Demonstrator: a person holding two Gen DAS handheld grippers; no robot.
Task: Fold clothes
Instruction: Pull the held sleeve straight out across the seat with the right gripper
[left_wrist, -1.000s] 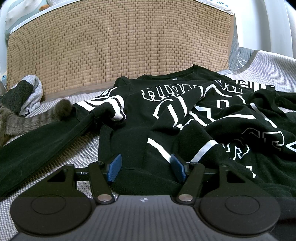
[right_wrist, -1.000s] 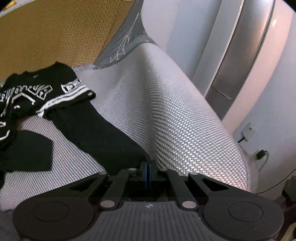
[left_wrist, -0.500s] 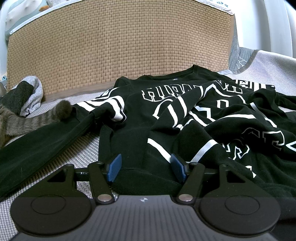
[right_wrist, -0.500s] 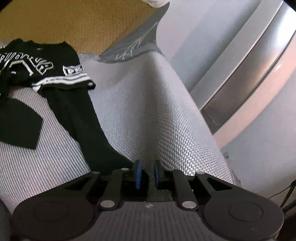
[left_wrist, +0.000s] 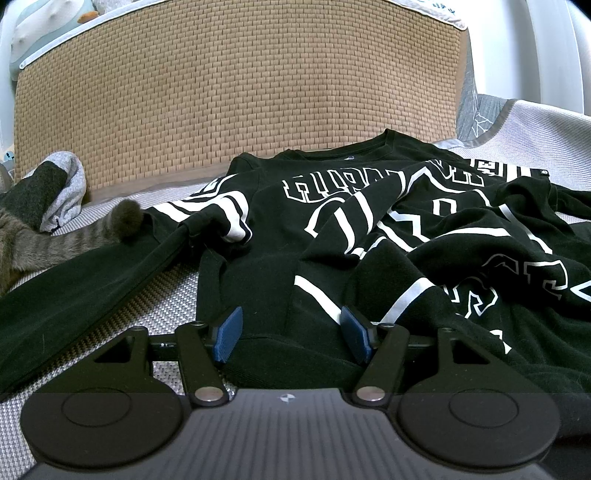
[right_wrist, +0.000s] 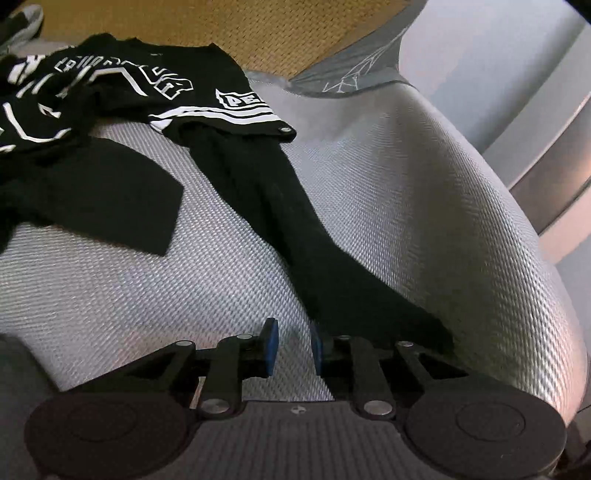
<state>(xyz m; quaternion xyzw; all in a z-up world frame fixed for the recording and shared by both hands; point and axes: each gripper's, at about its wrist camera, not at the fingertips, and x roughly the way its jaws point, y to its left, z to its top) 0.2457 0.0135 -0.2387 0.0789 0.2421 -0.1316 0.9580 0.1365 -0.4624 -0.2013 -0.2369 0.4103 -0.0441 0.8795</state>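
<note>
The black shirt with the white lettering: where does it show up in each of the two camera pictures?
Left wrist view: the black shirt fills the middle and right, its hem between the open left tongs.
Right wrist view: the shirt lies upper left, one long sleeve running down to the open right tongs.
Shared landmark: the woven tan headboard behind the shirt's collar in both views.

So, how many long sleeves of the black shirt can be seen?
2. One sleeve lies stretched out at the left in the left wrist view; the other sleeve runs down toward the right gripper in the right wrist view.
</note>
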